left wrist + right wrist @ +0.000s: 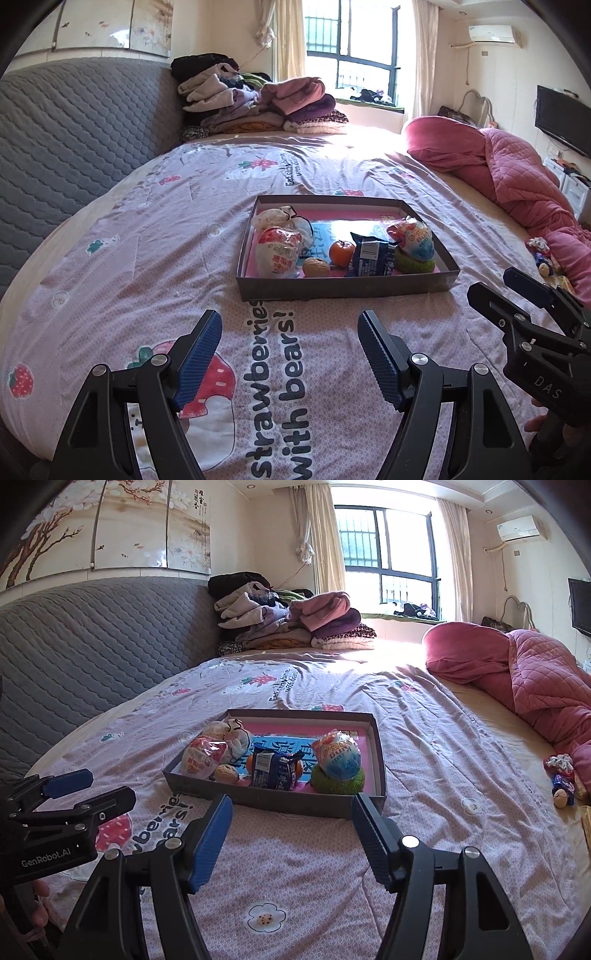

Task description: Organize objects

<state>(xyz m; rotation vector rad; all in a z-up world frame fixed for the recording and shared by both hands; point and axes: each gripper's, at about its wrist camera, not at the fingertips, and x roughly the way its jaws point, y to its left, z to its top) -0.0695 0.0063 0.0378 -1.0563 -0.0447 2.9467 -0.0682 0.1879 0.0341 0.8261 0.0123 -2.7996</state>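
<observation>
Grey cardboard tray is sitting mid-bed on the lilac strawberry sheet, already loaded: two white snack bags at its left, a walnut, an orange fruit, a dark blue packet, and a blue-white bag resting on a green scrubber.

Both tools are hovering short of the tray — nothing is being held. The left gripper is showing jaws wide apart with only sheet between them; the right gripper is showing the same, jaws spread, empty, its right pad lining up near the tray's near-right corner in the right wrist view.

Judging by that, this looks like an approach step, before any pick. A few loose items are lying well apart from the tray, over at the right beside the pink quilt — probably what is left to gather, though I can't tell exactly what they are.

Next move calls for committing to one target: either swinging the right tool out to those strays, or reaching into the tray to rearrange. The bags are crinkly and soft, so a light pinch on a fold is likely the safer grab.

Pose: both tools are angling downward toward the bed, side by side, each visible at the edge of the other's view. Fingertips are showing on the handles below each.
</observation>
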